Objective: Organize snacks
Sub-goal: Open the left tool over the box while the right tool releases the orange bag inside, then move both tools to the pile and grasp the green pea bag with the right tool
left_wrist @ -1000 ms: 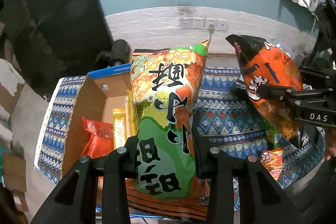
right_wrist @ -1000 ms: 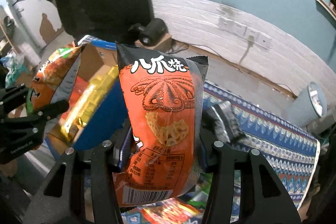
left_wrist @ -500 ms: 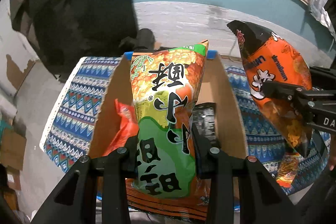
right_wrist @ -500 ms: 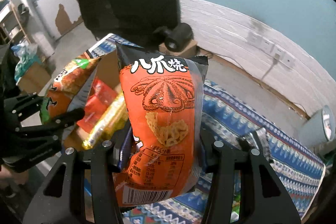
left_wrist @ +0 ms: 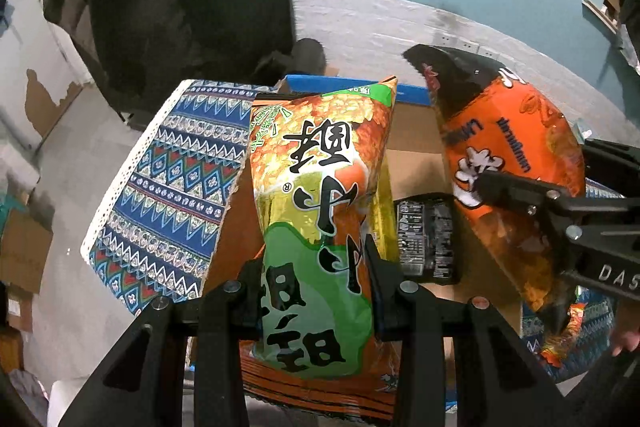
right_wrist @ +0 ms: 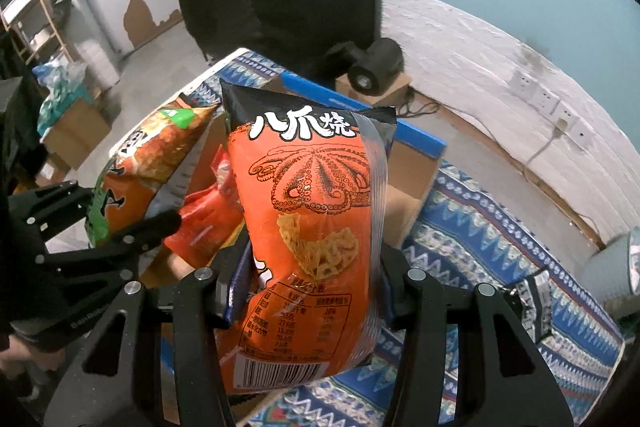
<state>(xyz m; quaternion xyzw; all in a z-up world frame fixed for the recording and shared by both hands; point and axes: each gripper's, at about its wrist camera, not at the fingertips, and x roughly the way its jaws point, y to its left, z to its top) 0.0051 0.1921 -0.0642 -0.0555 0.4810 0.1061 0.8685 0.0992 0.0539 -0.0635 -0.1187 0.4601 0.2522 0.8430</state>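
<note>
Left wrist view, left to right: the patterned cloth [left_wrist: 168,195] fills the left of the frame, then the left gripper [left_wrist: 314,291] at lower centre, clamped on the green and orange bag [left_wrist: 320,211], which stands upright over the open cardboard box [left_wrist: 416,147]. A black packet [left_wrist: 426,237] lies on the box floor right of centre. At the right edge the right gripper [left_wrist: 516,187] comes in sideways, clamped on the orange octopus bag [left_wrist: 508,147].

Right wrist view shows the same pair from the other side: the green bag at left, a red packet [right_wrist: 208,219] behind it in the box, and the octopus bag [right_wrist: 312,223] at centre, squeezed between the right gripper's fingers [right_wrist: 224,287].

Both bags look poised for dropping into the box. To do it well, I would lower one at a time, the left bag into the gap beside the black packet, keeping the two bags from colliding, and release only once the bottom edge is below the box wall.
</note>
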